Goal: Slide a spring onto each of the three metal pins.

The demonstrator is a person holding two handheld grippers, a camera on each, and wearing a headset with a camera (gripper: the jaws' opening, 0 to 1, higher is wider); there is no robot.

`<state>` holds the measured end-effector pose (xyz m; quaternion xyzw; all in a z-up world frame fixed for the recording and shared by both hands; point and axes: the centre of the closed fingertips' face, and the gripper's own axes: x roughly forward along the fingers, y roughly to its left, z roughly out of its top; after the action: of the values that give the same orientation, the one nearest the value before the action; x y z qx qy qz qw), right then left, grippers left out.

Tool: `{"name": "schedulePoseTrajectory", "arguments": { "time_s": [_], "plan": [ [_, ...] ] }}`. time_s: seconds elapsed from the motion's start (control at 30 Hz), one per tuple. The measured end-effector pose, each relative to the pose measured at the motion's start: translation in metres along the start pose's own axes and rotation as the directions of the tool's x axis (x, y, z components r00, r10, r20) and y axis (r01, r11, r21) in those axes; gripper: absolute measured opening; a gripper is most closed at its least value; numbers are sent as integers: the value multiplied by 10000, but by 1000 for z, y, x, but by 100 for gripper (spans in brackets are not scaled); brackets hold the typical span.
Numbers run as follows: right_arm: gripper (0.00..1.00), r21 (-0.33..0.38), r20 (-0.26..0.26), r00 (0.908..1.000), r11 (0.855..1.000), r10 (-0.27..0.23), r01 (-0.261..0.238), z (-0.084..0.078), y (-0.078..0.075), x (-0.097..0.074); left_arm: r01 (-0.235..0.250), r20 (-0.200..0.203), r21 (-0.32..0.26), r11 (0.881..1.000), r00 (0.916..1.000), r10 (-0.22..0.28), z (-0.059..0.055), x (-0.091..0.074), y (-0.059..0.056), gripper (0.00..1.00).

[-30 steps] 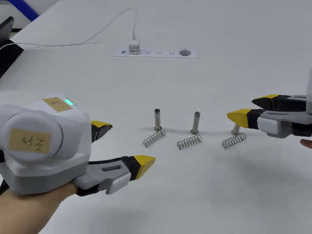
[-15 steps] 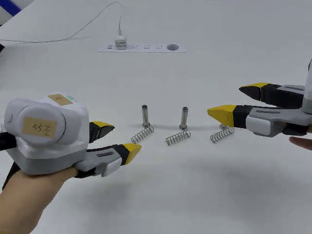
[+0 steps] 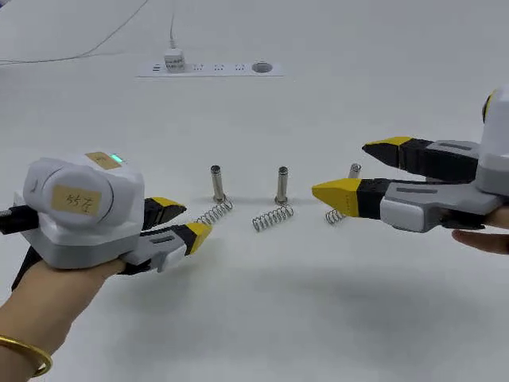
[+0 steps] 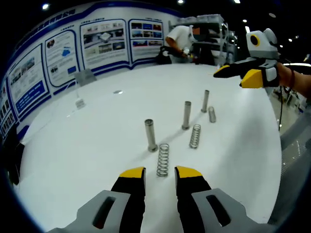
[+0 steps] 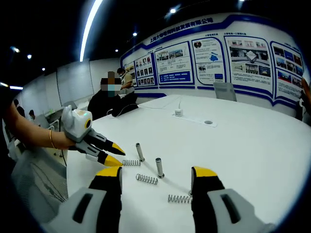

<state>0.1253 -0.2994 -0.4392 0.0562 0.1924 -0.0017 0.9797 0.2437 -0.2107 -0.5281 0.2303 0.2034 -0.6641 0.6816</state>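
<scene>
Clearly at the very start: no spring on a pin yet, all three to do. Three pins upright in a row across the white table (image 3: 262,318), namely left pin (image 3: 215,182), middle pin (image 3: 281,184) and right pin (image 3: 354,169). One spring flat at the foot of each: left spring (image 3: 215,212), middle spring (image 3: 272,217), right spring (image 3: 334,216) (partly hidden behind a yellow-tipped jaw in the head view). Left gripper (image 3: 184,220) low at the near left, gripped in a hand from behind, jaws parted a little, holding nothing, aimed at the left spring just ahead of its tips. Right gripper (image 3: 340,168) level at the right, pointing left, jaws wide apart, empty, right pin and right spring framed between them. Probably lined up to pick a first spring, judging by that.
</scene>
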Motion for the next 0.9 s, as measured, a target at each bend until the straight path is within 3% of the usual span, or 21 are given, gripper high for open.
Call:
{"name": "schedulePoseTrajectory", "arguments": {
  "time_s": [0.07, 0.27, 0.4, 0.7, 0.8, 0.83, 0.87, 0.9],
  "plan": [
    [59, 17, -72, 10000, 10000, 10, -10, -2, 1, 0, 76, -217, 169, 9998, 9997, -73, -4, 3, 0, 22],
    [58, 102, -114, 9999, 9999, 30, -29, -4, 3, -1, 388, -359, 525, 9979, 9987, -370, -7, 11, -5, 17],
    [58, 188, -164, 9999, 9998, 54, -51, -8, 4, 1, 533, -255, 717, 9960, 9983, -516, -4, 13, -8, 14],
    [57, 462, -249, 9996, 9988, 147, -136, -12, 10, 6, 627, -581, 563, 9964, 9965, -595, -5, 14, -6, 11],
    [56, 517, -240, 9995, 9985, 180, -168, -12, 13, 7, 635, -629, 685, 9956, 9963, -592, -6, 13, -6, 11],
    [56, 563, -245, 9995, 9982, 219, -205, -12, 14, 8, 516, -629, 682, 9963, 9969, -474, -7, 12, -5, 10],
    [56, 661, -267, 9990, 9972, 365, -346, -12, 17, 8, 55, -746, 603, 9982, 9972, -10, -9, 9, 2, 10],
    [56, 697, -278, 9987, 9968, 417, -397, -12, 19, 8, 75, -761, 549, 9985, 9971, -33, -9, 7, 0, 10]
  ]
}}
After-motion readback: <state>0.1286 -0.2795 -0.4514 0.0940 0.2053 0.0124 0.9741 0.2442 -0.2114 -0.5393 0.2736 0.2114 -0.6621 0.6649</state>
